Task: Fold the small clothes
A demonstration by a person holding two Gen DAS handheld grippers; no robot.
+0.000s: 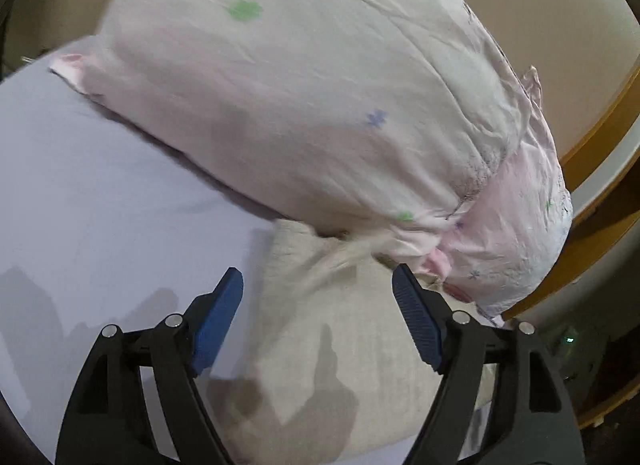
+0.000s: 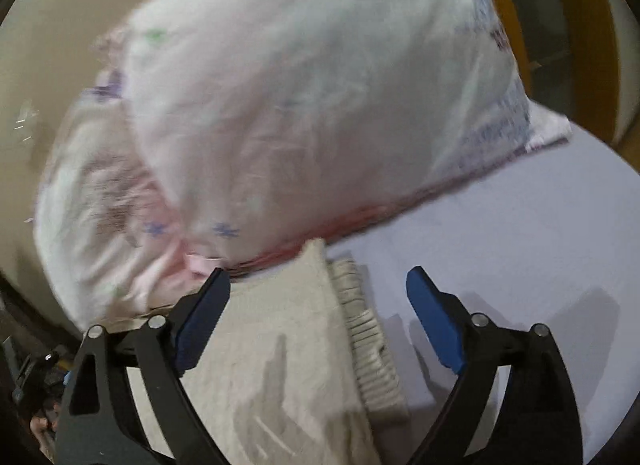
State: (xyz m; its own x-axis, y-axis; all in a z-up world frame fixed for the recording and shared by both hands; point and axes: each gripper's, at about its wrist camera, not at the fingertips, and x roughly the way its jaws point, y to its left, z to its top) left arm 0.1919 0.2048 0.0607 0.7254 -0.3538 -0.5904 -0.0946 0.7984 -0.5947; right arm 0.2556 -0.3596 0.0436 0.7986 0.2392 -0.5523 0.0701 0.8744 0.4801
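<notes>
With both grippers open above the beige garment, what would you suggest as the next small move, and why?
Probably lower the right gripper onto the ribbed hem of the beige garment and close. Both it and the left gripper are open and hold nothing, and the pillow crowds the far end.

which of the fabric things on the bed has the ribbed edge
The beige garment, lying flat on the lavender sheet under the open right gripper. Its ribbed hem shows; the floral pillow behind it is smooth, printed and stuffed.
</notes>
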